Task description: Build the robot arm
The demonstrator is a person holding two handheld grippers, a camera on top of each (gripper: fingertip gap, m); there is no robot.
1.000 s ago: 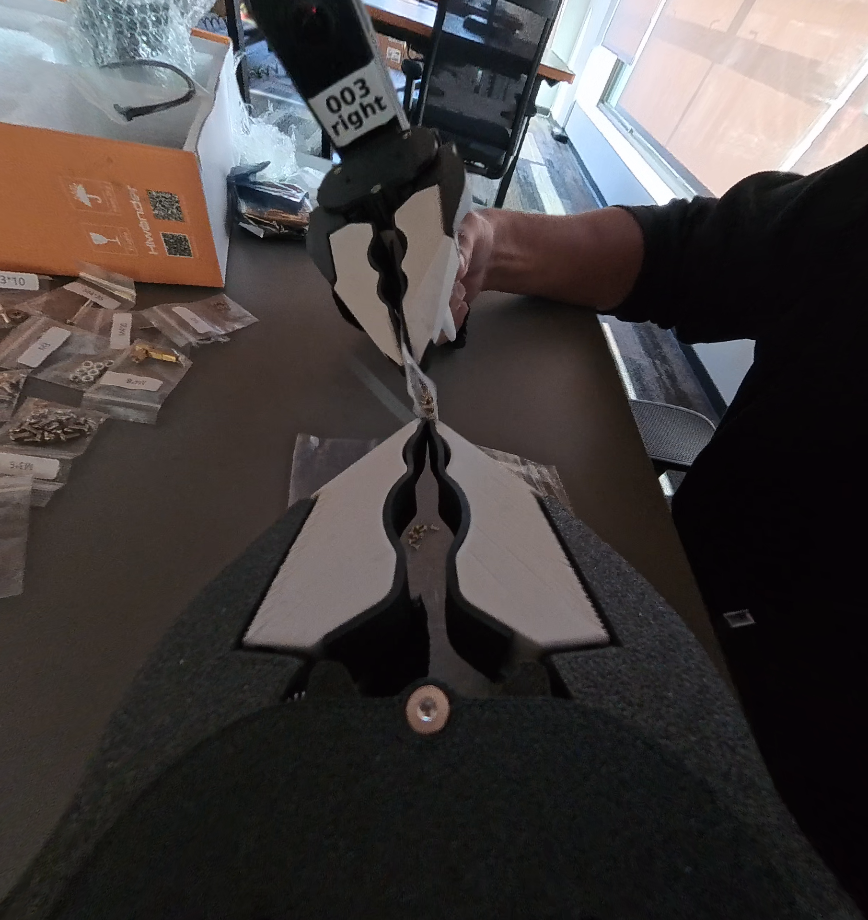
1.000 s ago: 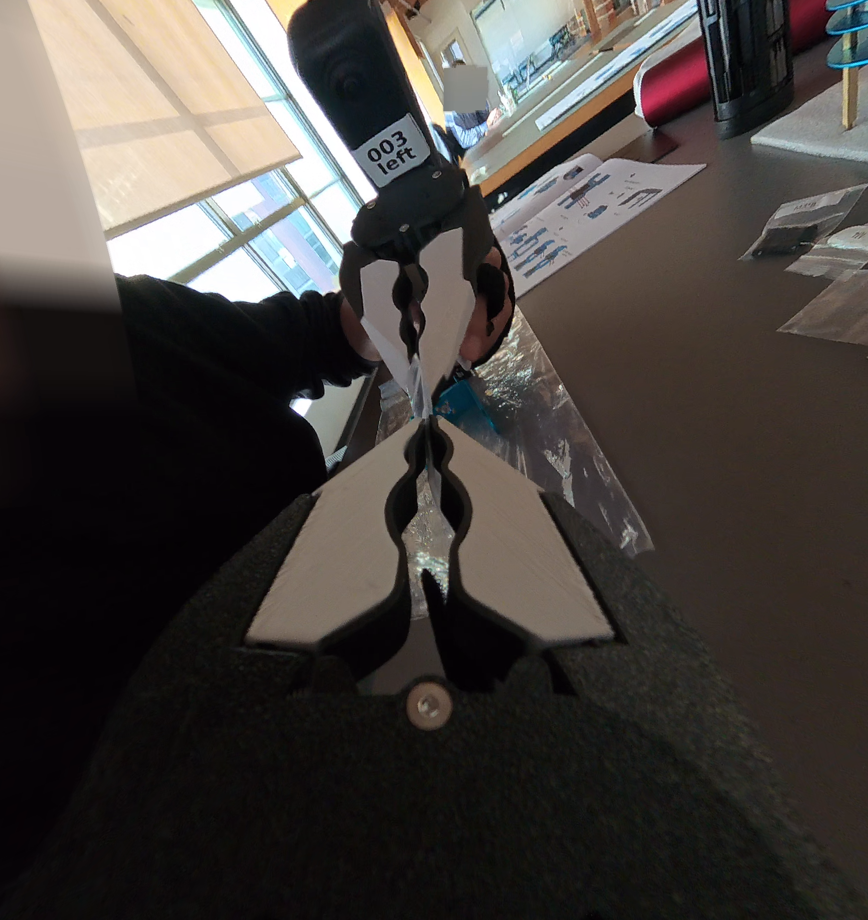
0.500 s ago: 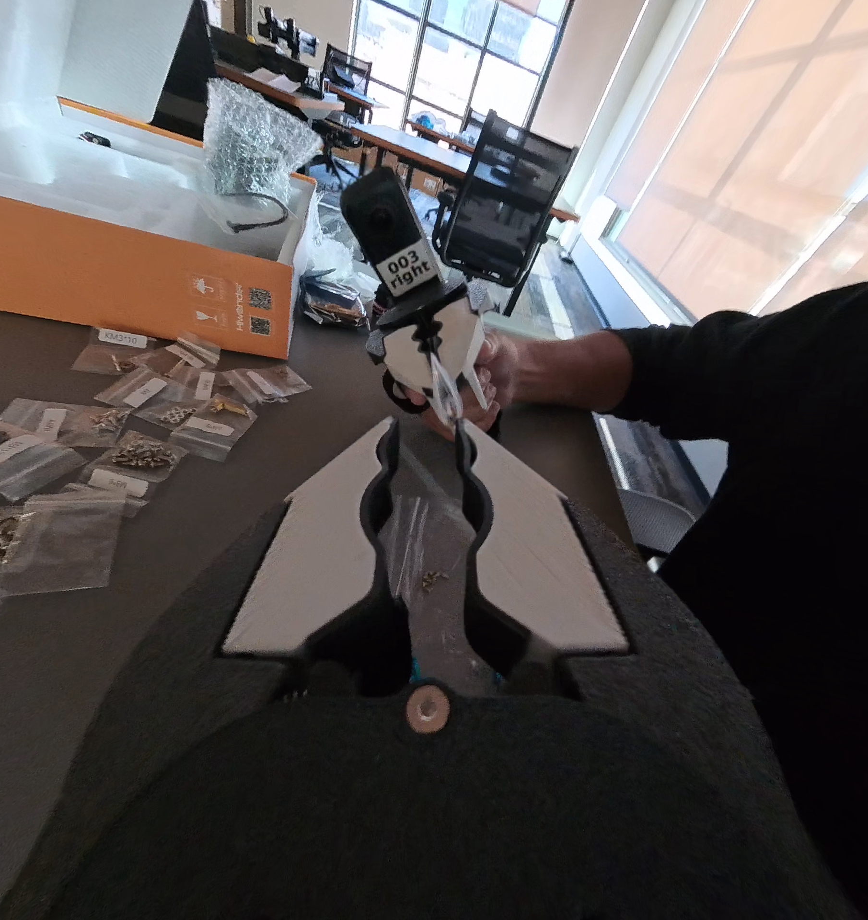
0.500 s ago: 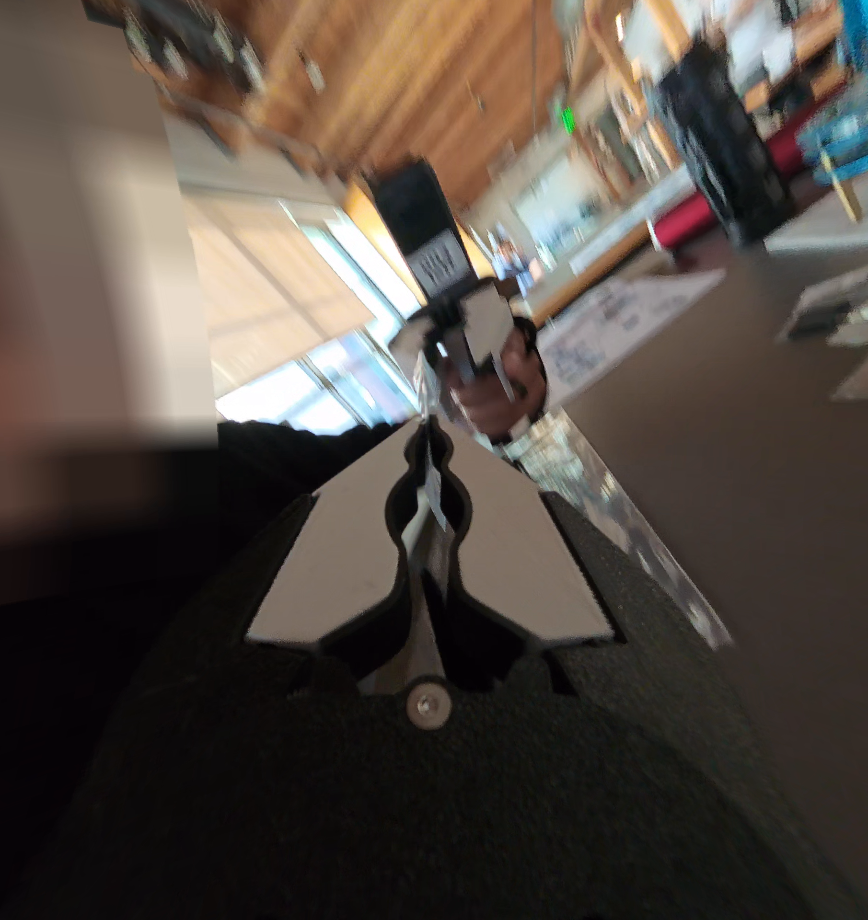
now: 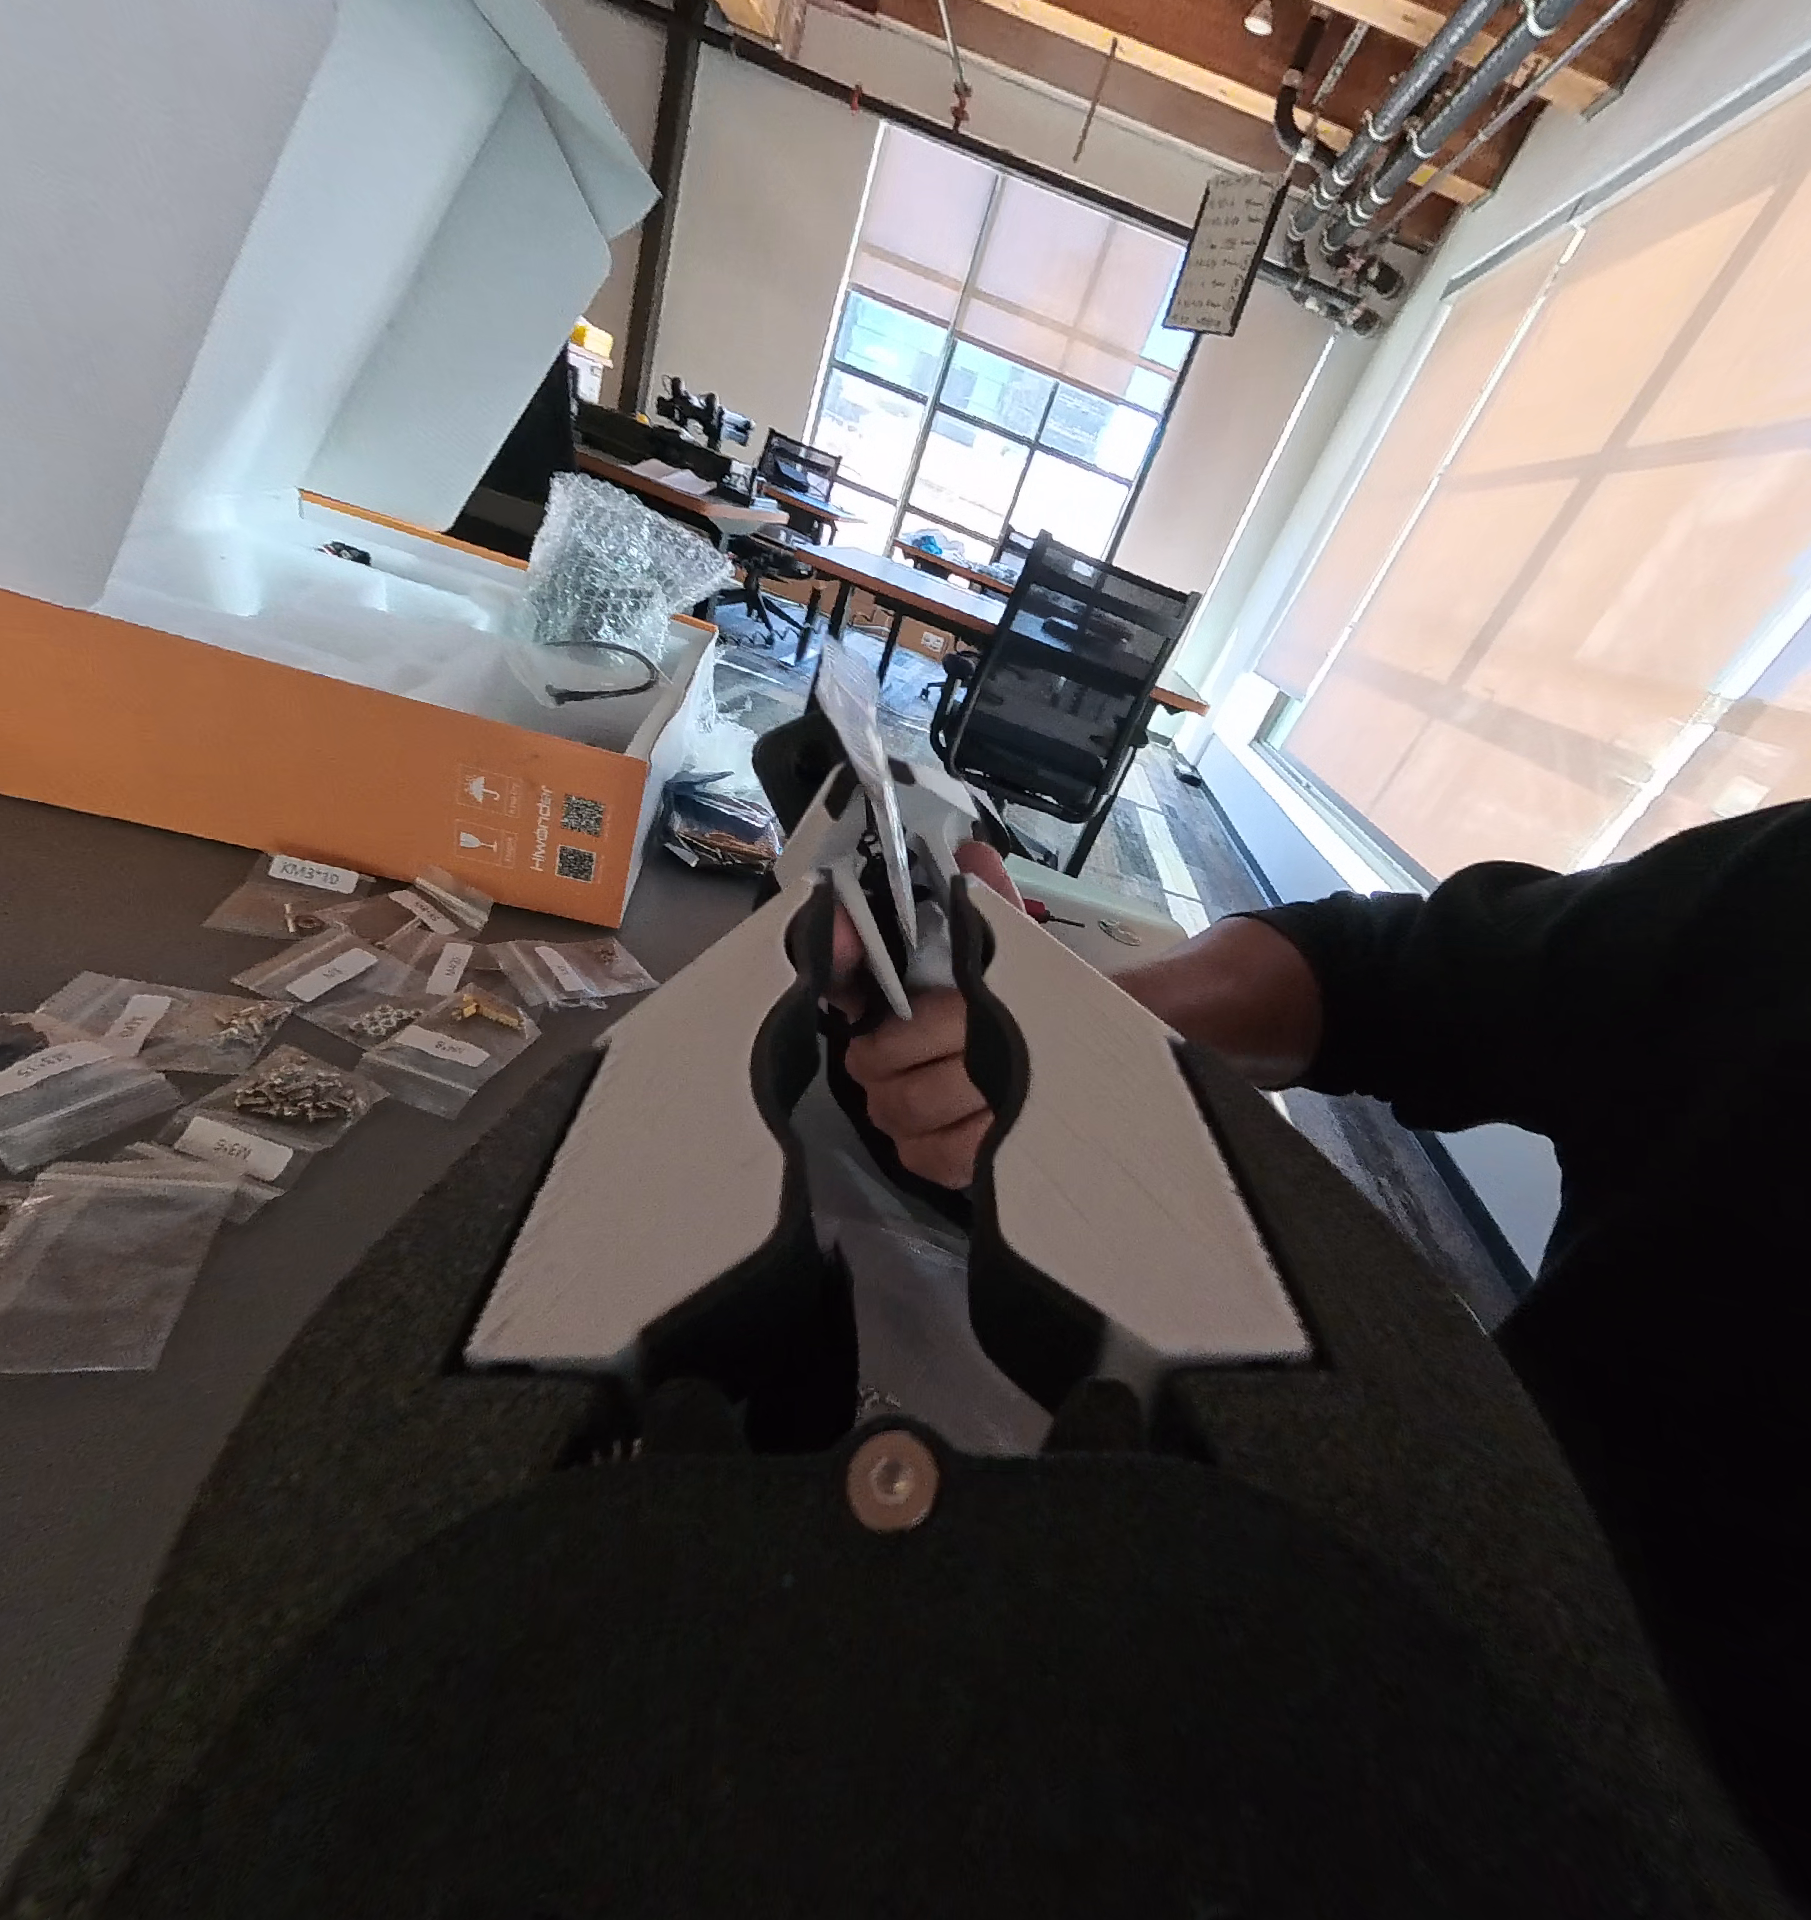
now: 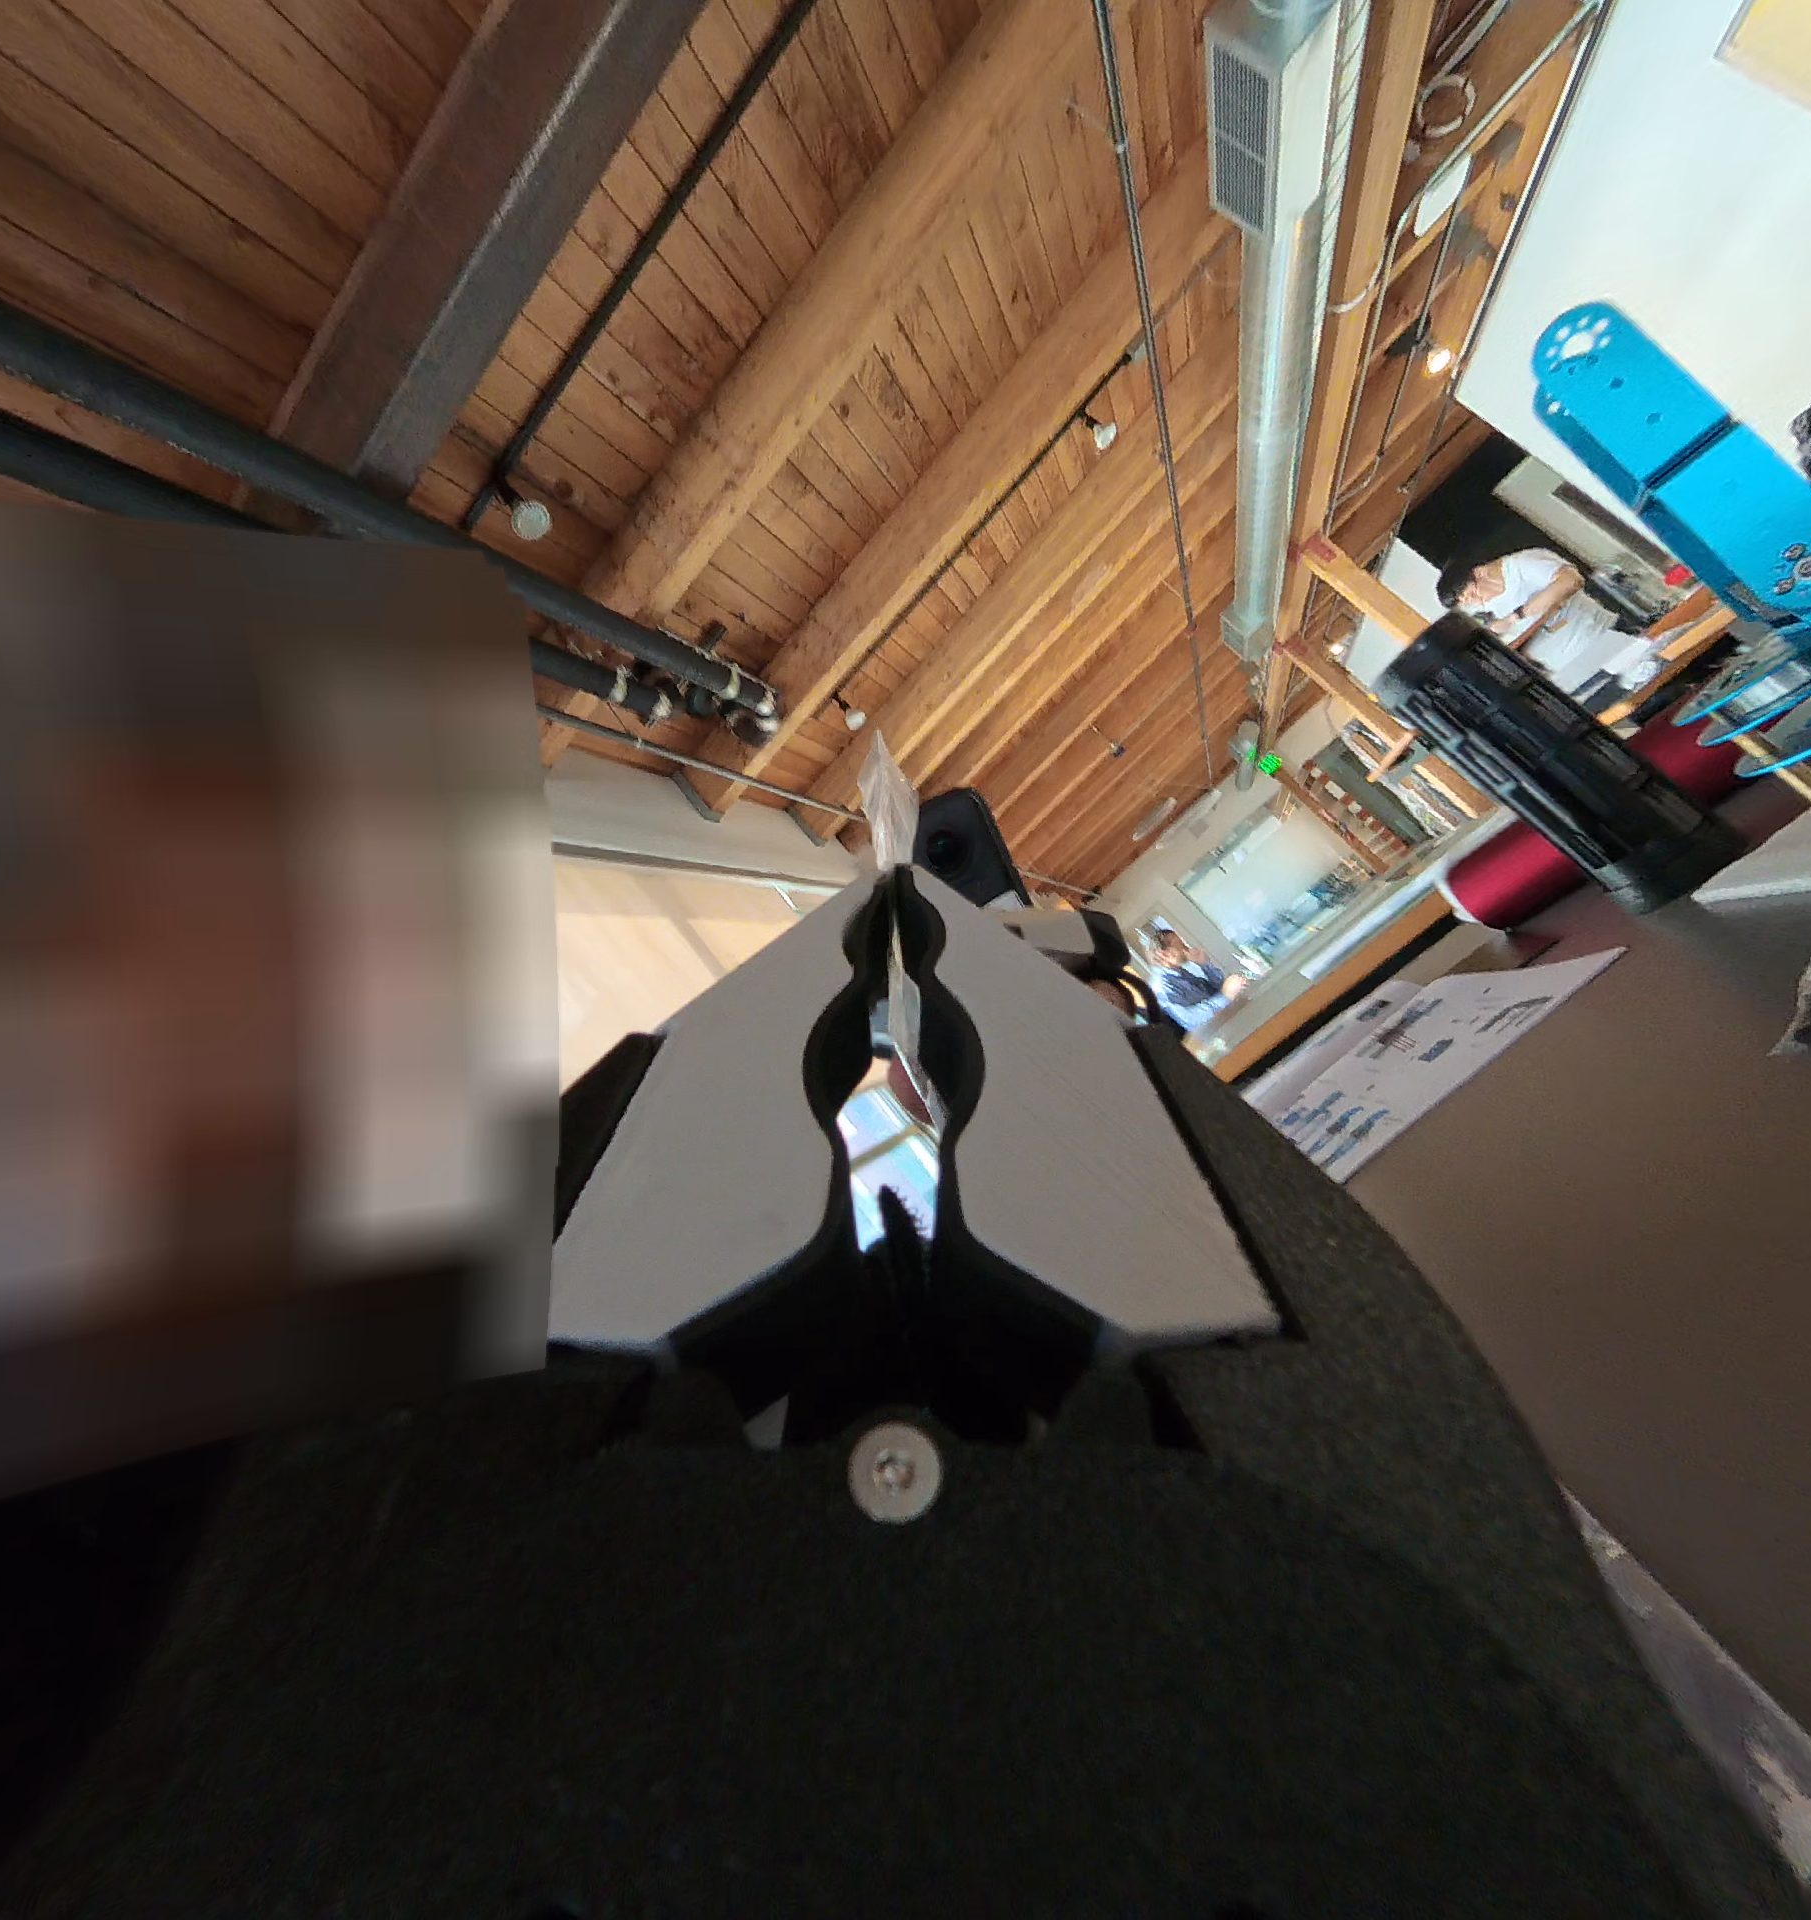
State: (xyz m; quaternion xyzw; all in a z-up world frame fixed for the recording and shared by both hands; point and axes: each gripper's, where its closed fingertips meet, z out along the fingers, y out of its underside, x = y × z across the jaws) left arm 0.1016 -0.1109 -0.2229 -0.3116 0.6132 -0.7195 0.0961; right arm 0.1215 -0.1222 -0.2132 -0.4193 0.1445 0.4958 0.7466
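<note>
Left white-fingered gripper (image 5: 885,914), clamped a second ago, now gapes empty; right gripper (image 6: 893,883) alone pinches the small clear plastic bag (image 6: 888,821), tilted ceilingward.

White tongs (image 5: 885,904) – black mounts – black sleeve (image 5: 1566,997).

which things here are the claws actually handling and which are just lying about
In the claws: small clear plastic bag, pinched in shut right claw; left claw open, empty.
Lying about: orange cardboard box, labelled clear bags of screws, bubble wrap bundle.
</note>
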